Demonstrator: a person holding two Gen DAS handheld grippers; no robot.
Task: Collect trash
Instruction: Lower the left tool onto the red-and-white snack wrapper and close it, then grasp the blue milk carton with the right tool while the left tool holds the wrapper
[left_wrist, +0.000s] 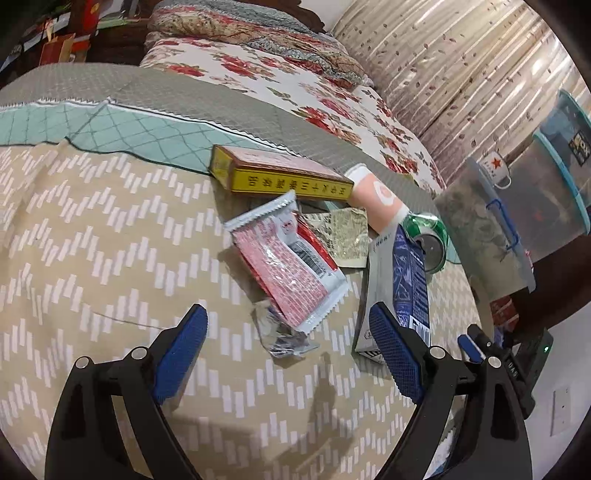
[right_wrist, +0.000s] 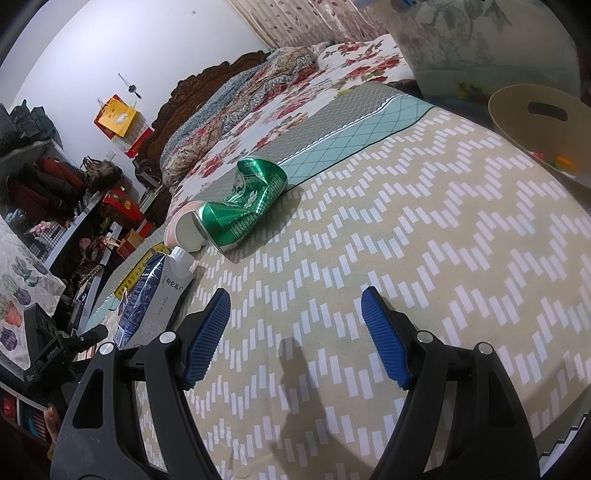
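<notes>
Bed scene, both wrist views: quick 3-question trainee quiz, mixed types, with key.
1. True or false: the right gripper is shut on the crushed green metal can.
2. What lies between the left gripper fingers? A) crumpled clear plastic wrapper B) long yellow-edged cardboard box
3. Fill in: the beige plastic bin shows at the ___ edge of the right wrist view.

Key: 1 false; 2 A; 3 right.
</notes>
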